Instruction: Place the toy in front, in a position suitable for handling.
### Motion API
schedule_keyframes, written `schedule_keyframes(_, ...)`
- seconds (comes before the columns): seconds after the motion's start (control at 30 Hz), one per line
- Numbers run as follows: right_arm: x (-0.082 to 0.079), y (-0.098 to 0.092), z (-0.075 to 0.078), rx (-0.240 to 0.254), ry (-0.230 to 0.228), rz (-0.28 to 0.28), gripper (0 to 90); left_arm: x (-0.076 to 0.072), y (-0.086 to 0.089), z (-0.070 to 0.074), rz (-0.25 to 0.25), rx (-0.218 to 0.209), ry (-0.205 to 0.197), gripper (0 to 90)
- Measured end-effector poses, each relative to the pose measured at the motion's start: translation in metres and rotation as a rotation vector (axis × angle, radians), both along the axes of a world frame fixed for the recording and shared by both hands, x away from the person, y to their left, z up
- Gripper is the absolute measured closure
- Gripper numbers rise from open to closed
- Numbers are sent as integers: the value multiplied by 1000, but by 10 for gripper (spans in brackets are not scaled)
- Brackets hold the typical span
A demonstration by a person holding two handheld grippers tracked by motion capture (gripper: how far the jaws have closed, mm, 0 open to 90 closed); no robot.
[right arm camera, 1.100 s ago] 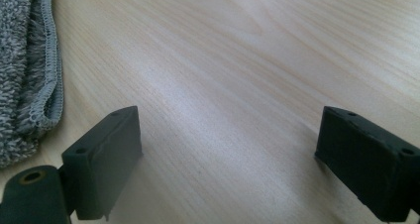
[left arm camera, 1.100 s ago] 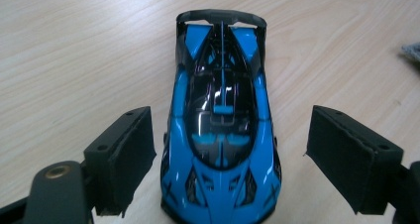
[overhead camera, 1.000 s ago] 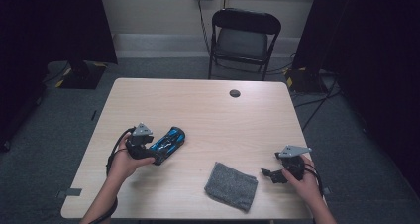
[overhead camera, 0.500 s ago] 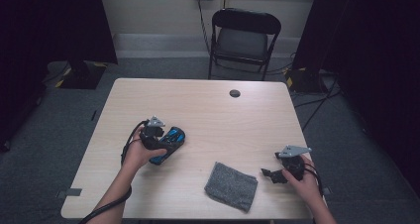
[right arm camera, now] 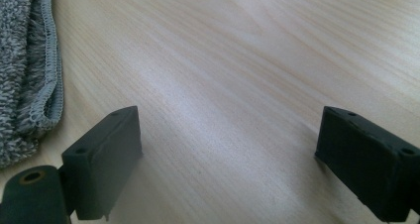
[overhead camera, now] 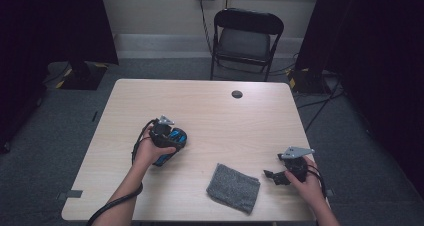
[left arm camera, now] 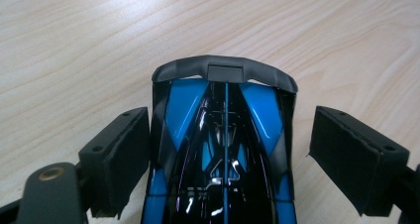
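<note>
Nearest the person, at the table's front edge, a grey cloth [overhead camera: 233, 187] is seen lying flat, with the right gripper [overhead camera: 274, 176] held just to its right, low over the wood. In the right gripper view its jaws are spread wide with bare tabletop between them, nothing being grasped; the cloth's stitched edge [right arm camera: 29, 70] is seen off to one side, clear of the jaws. Farther in, on the left half of the table [overhead camera: 210, 111], the left gripper [overhead camera: 172, 136] is placed over a blue and black toy car [overhead camera: 170, 145]. In the left gripper view the car [left arm camera: 223, 149] is shown between the two open pads [left arm camera: 119, 154], one pad close against its side and the other standing apart from it, so the car is straddled but not clamped. Beyond the table a folding chair [overhead camera: 245, 41] is set against the wall.
</note>
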State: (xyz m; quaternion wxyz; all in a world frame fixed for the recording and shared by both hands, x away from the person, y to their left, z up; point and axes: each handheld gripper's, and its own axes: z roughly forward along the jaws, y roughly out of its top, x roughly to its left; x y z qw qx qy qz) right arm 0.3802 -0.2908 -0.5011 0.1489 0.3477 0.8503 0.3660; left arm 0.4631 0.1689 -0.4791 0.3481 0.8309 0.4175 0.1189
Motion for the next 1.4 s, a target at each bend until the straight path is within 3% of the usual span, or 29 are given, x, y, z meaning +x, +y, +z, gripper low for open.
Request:
schedule_keyframes(0.23,0,0,0,0,0,1,93,3,-4,-6,7,35,-6,155)
schedule_keyframes(0.4,0,0,0,0,0,1,93,5,-5,-9,34,35,7,155)
schedule_keyframes(1.0,0,0,0,0,1,3,93,2,-10,-12,30,64,-39,246)
schedule_keyframes(1.1,0,0,0,-1,1,3,93,2,-11,-10,23,100,-36,249)
schedule_keyframes(1.2,1,0,0,-1,0,7,93,2,-12,-9,26,108,-35,250)
schedule_keyframes(1.4,1,0,0,0,-1,9,93,-1,-10,-5,34,82,-44,252)
